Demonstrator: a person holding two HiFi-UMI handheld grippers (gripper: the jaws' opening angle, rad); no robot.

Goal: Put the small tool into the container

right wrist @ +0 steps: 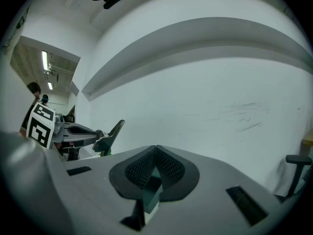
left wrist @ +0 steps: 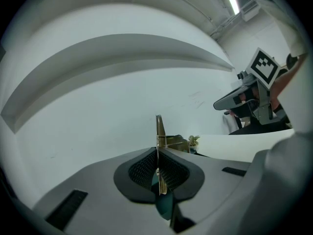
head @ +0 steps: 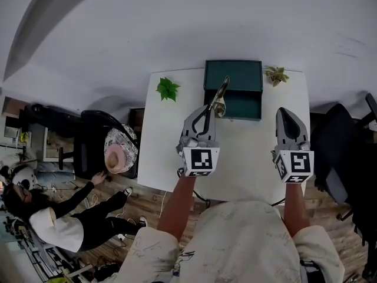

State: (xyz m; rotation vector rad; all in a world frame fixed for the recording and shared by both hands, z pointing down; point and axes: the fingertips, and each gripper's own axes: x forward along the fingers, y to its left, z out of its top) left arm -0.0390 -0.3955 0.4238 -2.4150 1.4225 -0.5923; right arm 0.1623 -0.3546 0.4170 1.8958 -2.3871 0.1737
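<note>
Head view: a white table [head: 247,158] stands against a white wall [head: 177,22], with a wood floor [head: 147,202] at its near side. The green container [head: 233,75] sits at the middle of the table's far edge. A plant [head: 168,89] stands near the far left corner.

Left gripper view: the left gripper [left wrist: 157,153] has its jaws clamped on the small tool [left wrist: 159,129], which stands upright.

Right gripper view: the right gripper [right wrist: 156,153] has its jaws pressed together with nothing between them.

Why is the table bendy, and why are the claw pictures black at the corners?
Head view: a wide lens bows the table edges. Left gripper view: black rim, small tool in the left claw looks sharp. Right gripper view: same rim, ceiling light glares.
</note>
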